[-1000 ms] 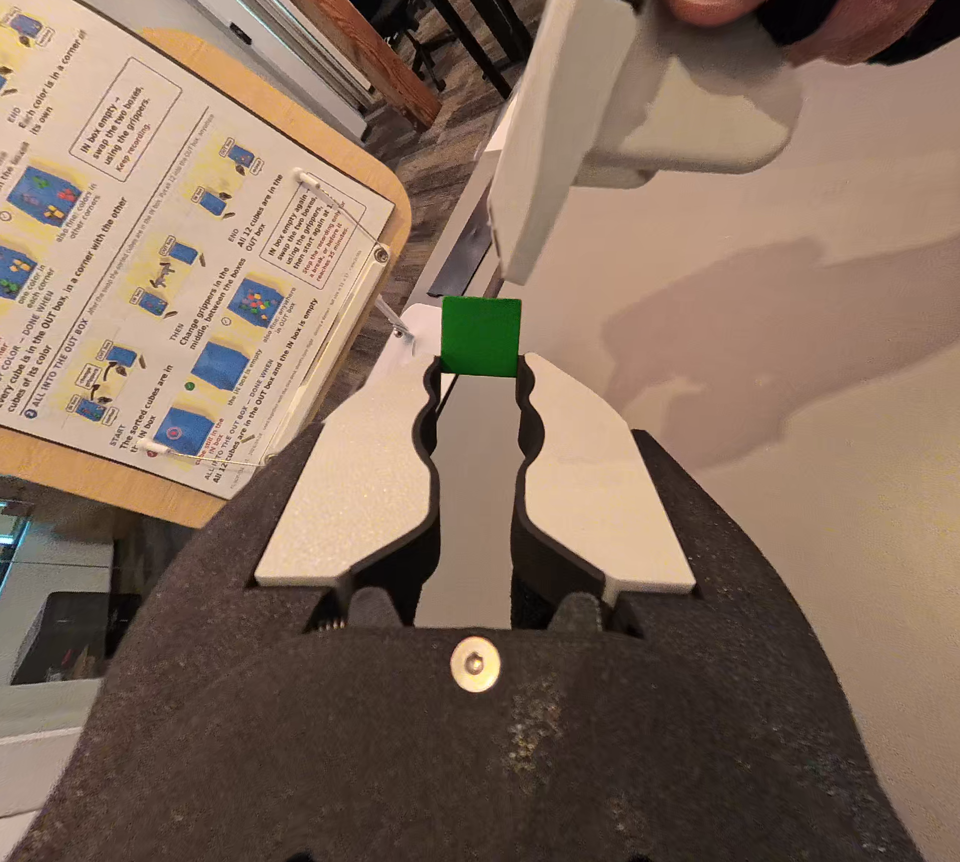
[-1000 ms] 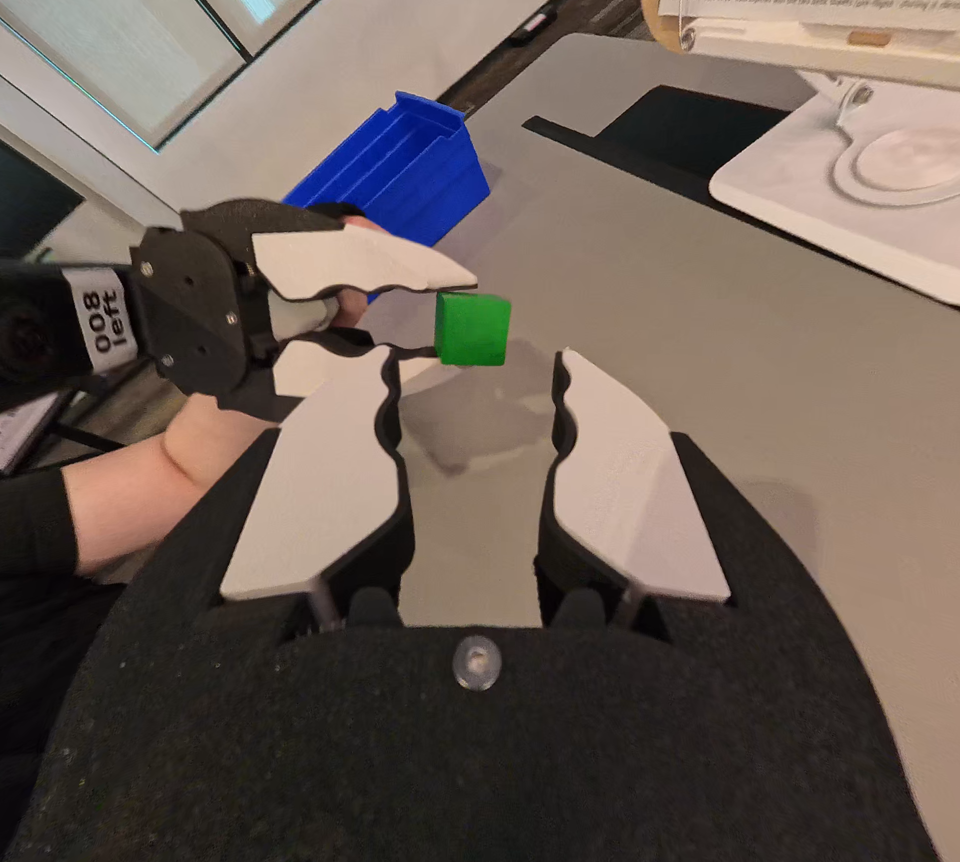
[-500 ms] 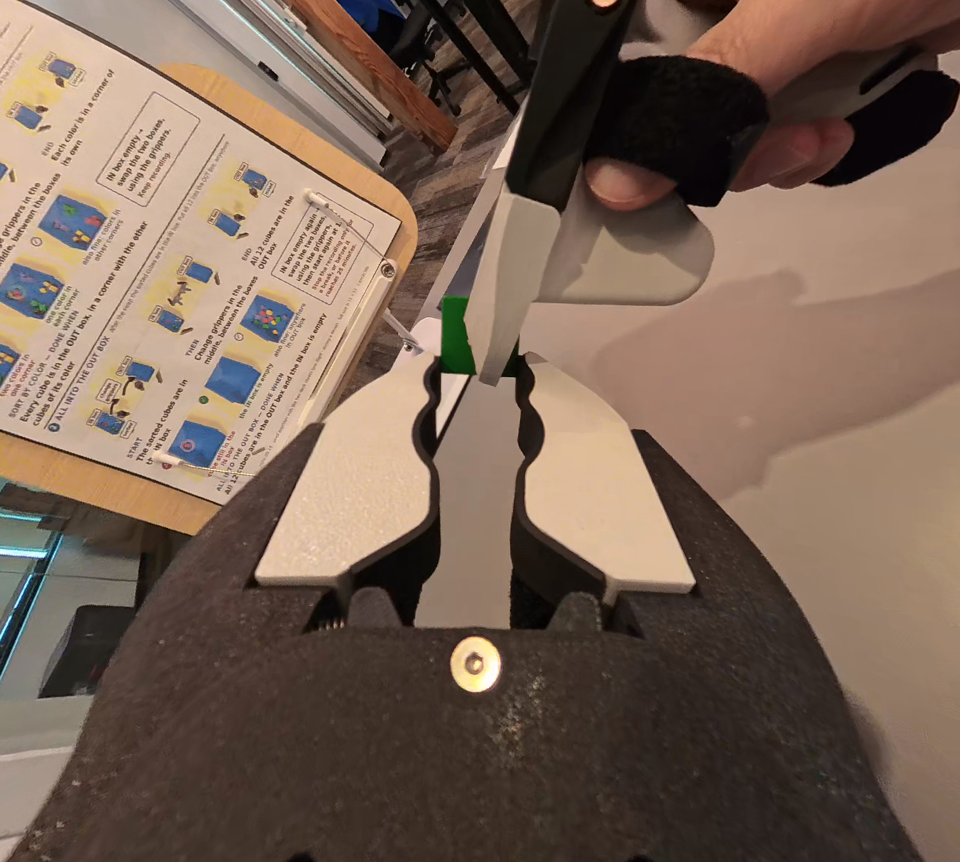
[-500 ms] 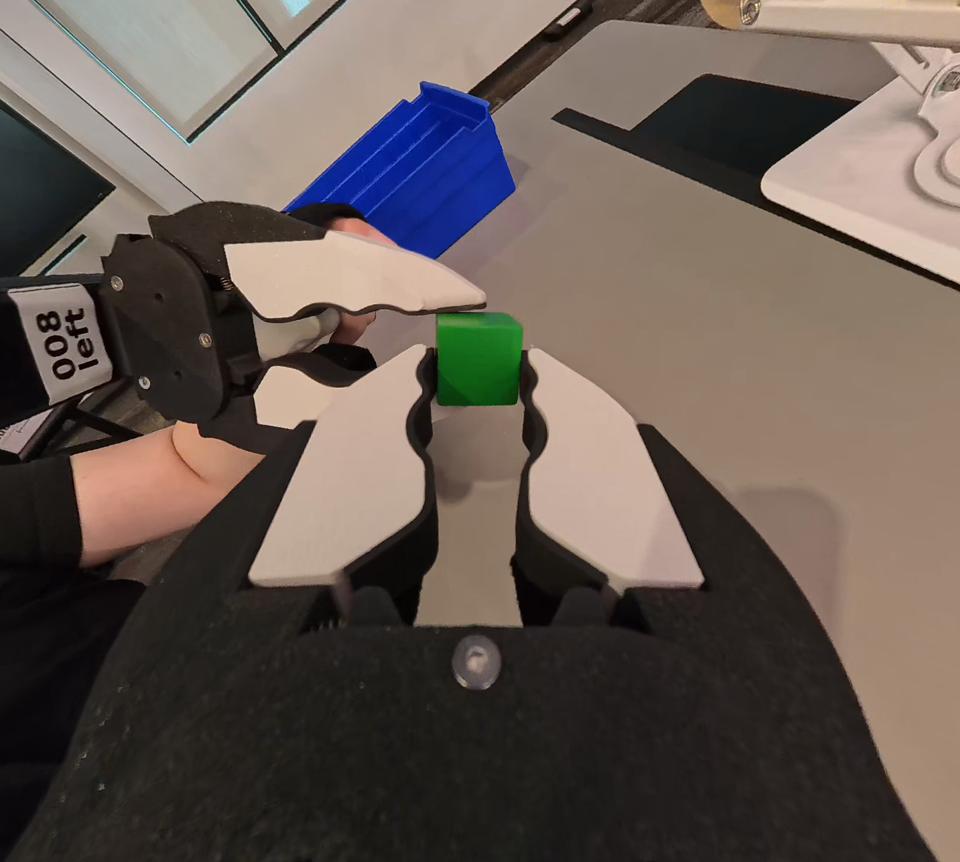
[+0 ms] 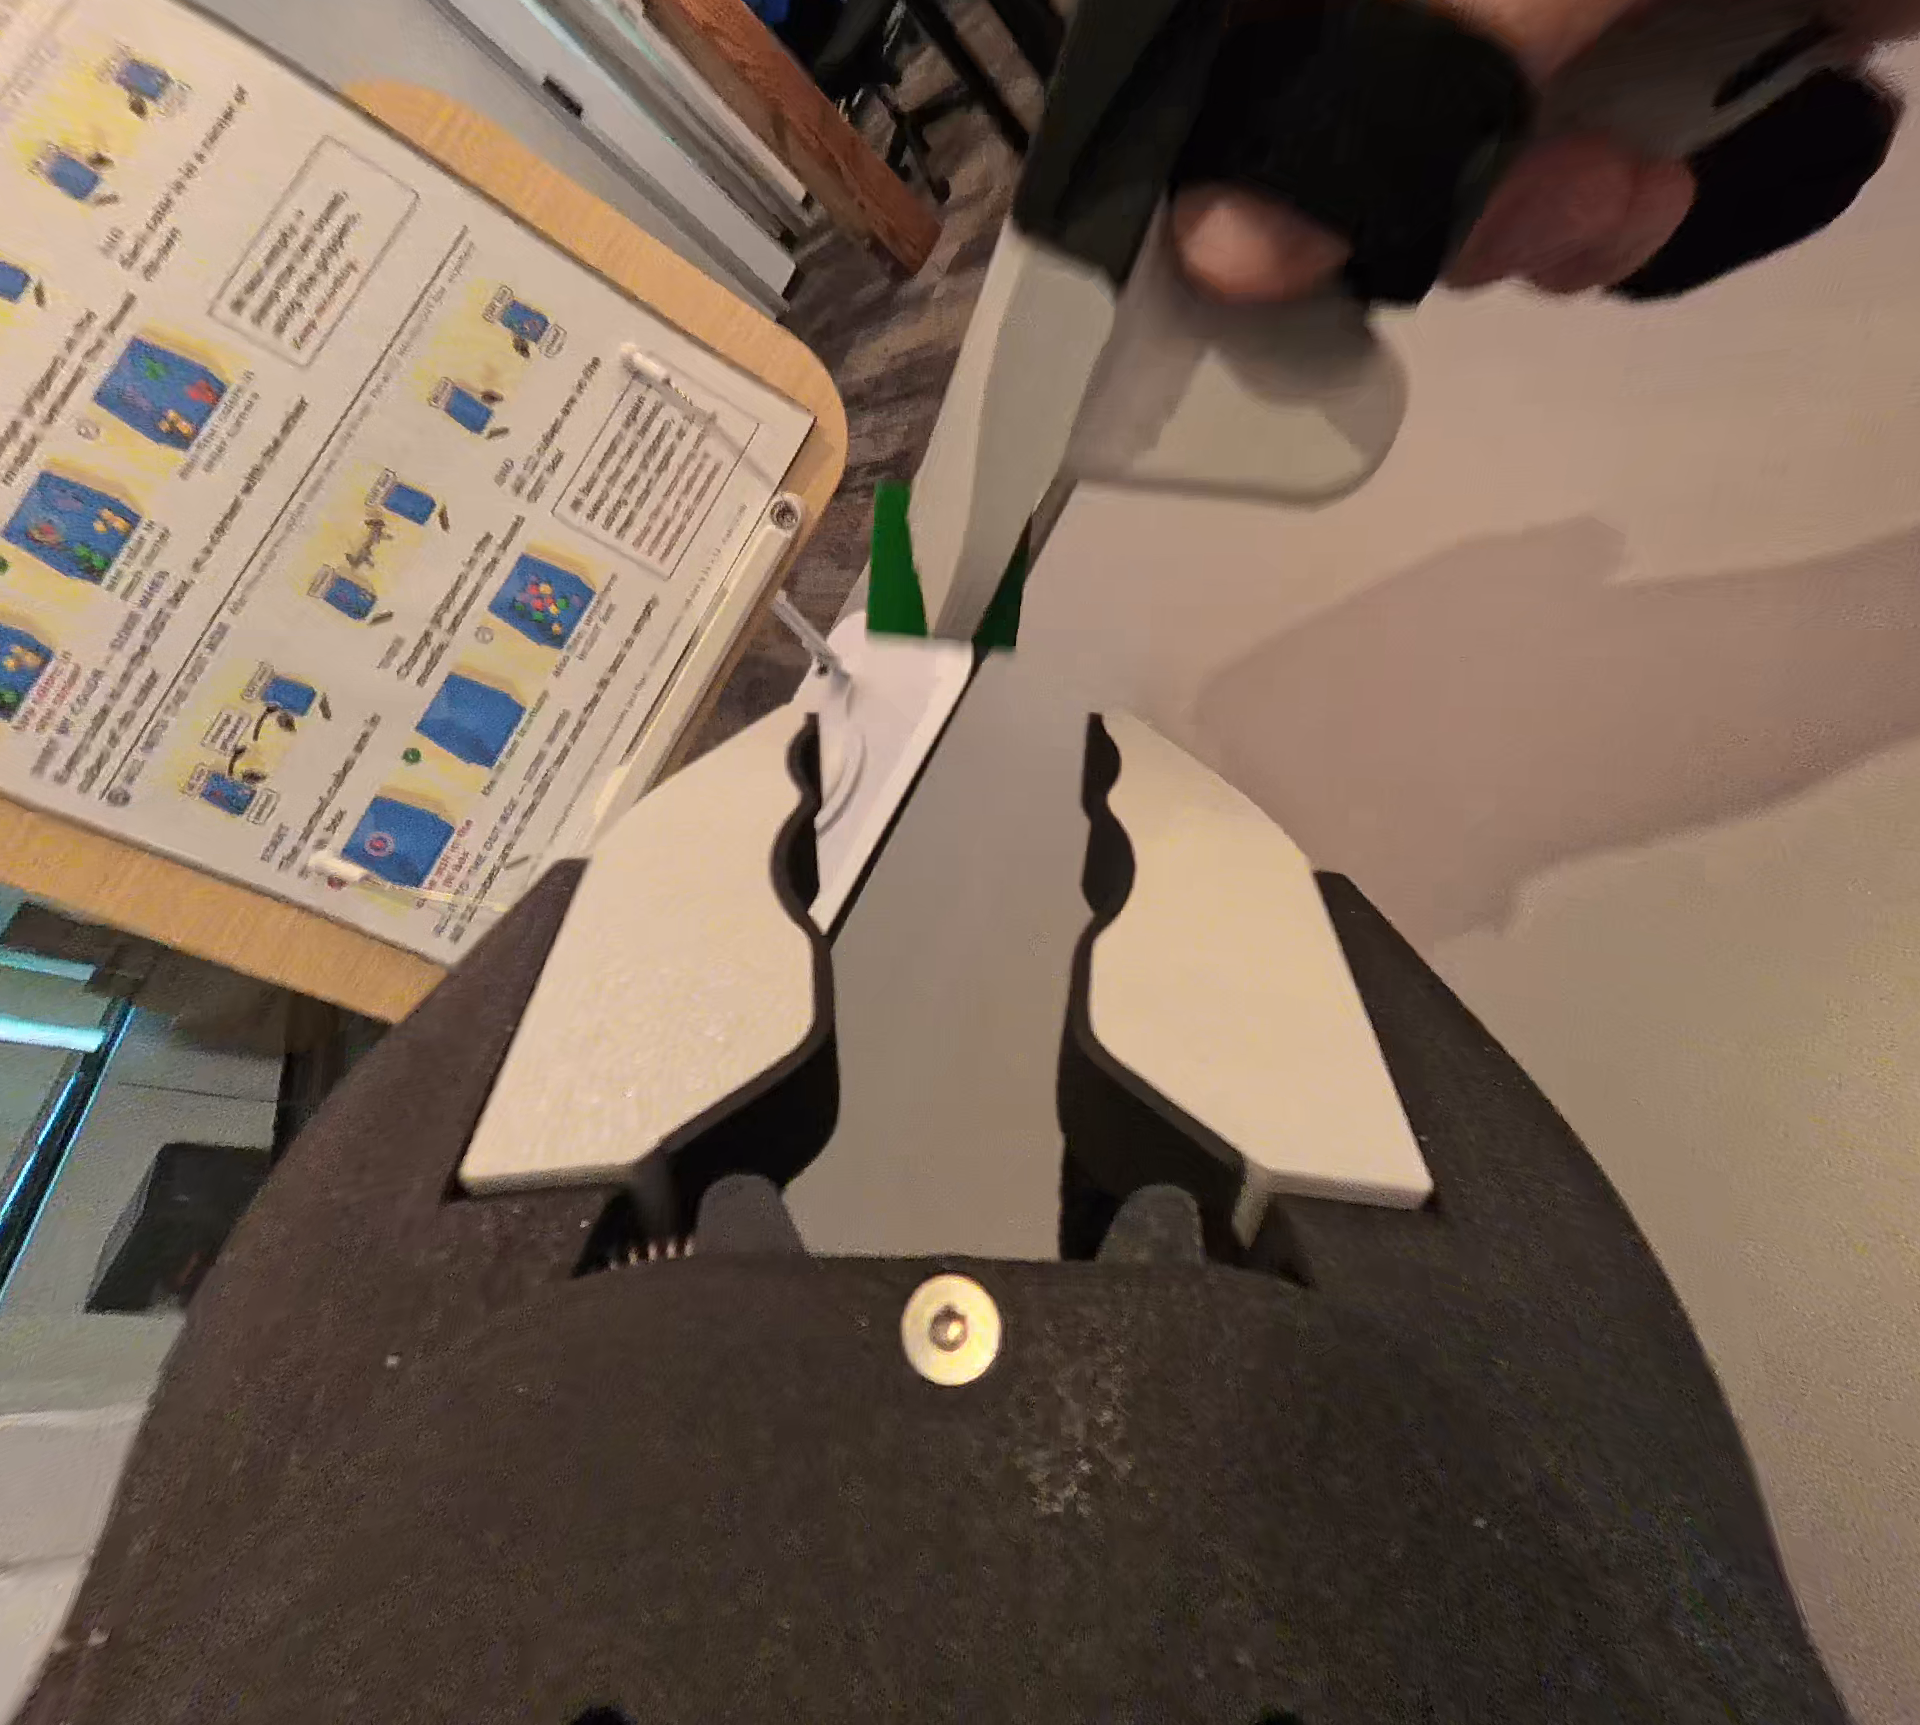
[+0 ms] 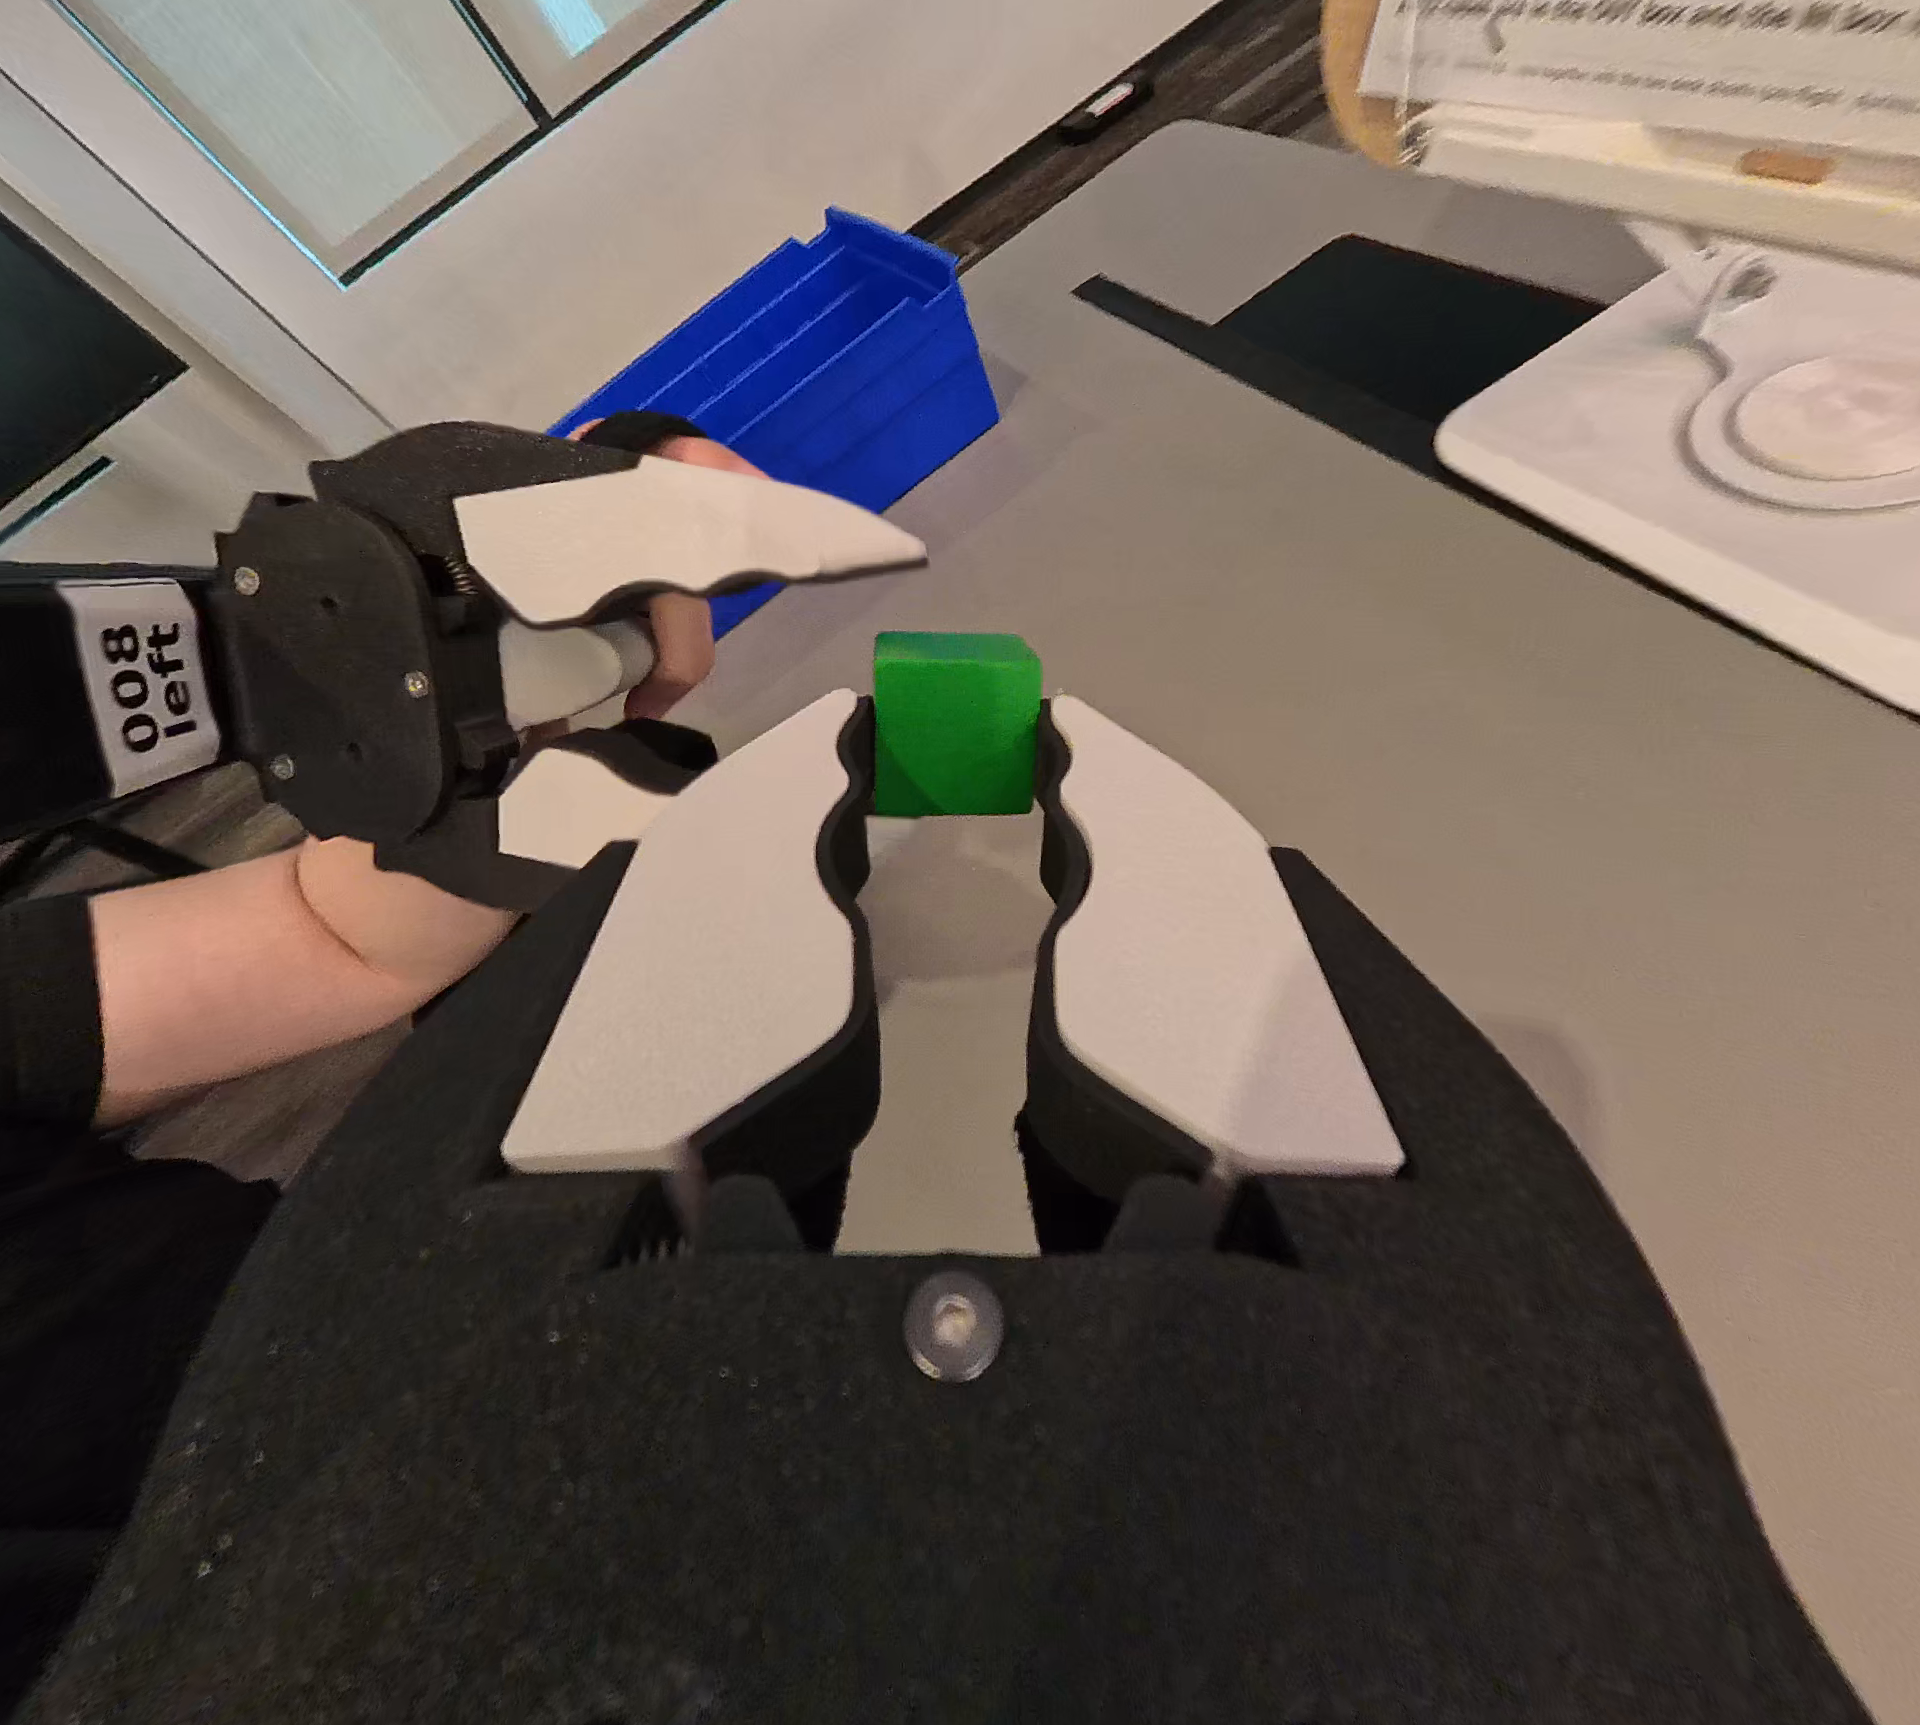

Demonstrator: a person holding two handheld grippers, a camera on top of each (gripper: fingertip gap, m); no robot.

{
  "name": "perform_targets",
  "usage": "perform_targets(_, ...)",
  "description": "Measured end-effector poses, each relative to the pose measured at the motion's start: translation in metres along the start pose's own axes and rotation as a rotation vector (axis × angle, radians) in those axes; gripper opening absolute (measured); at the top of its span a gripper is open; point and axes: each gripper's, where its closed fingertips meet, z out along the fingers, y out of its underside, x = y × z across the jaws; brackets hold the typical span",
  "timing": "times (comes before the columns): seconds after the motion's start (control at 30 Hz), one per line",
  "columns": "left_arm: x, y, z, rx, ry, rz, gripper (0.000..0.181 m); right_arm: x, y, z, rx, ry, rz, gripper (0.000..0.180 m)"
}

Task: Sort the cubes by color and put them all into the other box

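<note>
Green cube (image 6: pixel 954 725) had passed across: our right gripper (image 6: pixel 951 719) now clenched it, while our left gripper (image 5: pixel 948 730), just beside the cube, had let go and gaped empty. We judged it ready for the blue box (image 6: pixel 831 366) beyond the cube.

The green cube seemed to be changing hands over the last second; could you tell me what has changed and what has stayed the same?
The green cube passed from the left gripper to the right gripper. The right closed in from open and clamped it between its fingertips; the left opened, let go and drew back, now empty. The cube remains in the air above the grey table, and the blue box is unmoved.
</note>
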Motion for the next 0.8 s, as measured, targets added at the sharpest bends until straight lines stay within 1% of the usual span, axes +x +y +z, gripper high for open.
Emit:
perform_targets(0.07,-0.006,0.008,0.001,-0.038,-0.009,-0.01,0.053,0.013,-0.008,-0.021,0.016,0.064,-0.023,0.028)
perform_targets(0.1,-0.008,0.011,0.0,-0.042,-0.005,-0.025,0.053,0.024,-0.012,-0.038,0.011,0.138,-0.055,0.029)
perform_targets(0.17,-0.016,0.015,-0.003,-0.044,0.0,-0.068,0.051,0.051,-0.018,-0.092,-0.018,0.376,-0.127,0.029)
perform_targets(0.23,-0.024,0.018,-0.007,-0.055,-0.002,-0.097,0.047,0.067,-0.02,-0.161,-0.012,0.56,-0.132,0.029)
perform_targets(0.3,-0.032,0.024,-0.013,-0.078,-0.008,-0.093,0.042,0.086,-0.007,-0.226,-0.019,0.67,-0.012,0.029)
perform_targets(0.4,-0.043,0.029,-0.02,-0.104,-0.037,-0.101,0.04,0.158,0.041,-0.319,-0.211,0.922,0.195,0.029)
perform_targets(0.43,-0.045,0.029,-0.021,-0.107,-0.041,-0.118,0.038,0.186,0.059,-0.344,-0.263,0.988,0.279,0.029)
perform_targets(0.5,-0.049,0.032,-0.021,-0.125,-0.052,-0.156,0.031,0.23,0.094,-0.372,-0.335,1.025,0.409,0.029)
perform_targets(0.53,-0.05,0.033,-0.021,-0.132,-0.054,-0.163,0.031,0.246,0.114,-0.383,-0.393,1.045,0.465,0.029)
perform_targets(0.6,-0.05,0.033,-0.021,-0.136,-0.054,-0.162,0.031,0.273,0.142,-0.4,-0.487,1.104,0.503,0.029)
perform_targets(0.73,-0.047,0.035,-0.021,-0.152,-0.055,-0.144,0.032,0.31,0.168,-0.412,-0.584,1.151,0.556,0.029)
perform_targets(0.8,-0.046,0.038,-0.021,-0.17,-0.056,-0.127,0.032,0.321,0.179,-0.416,-0.613,1.142,0.616,0.029)
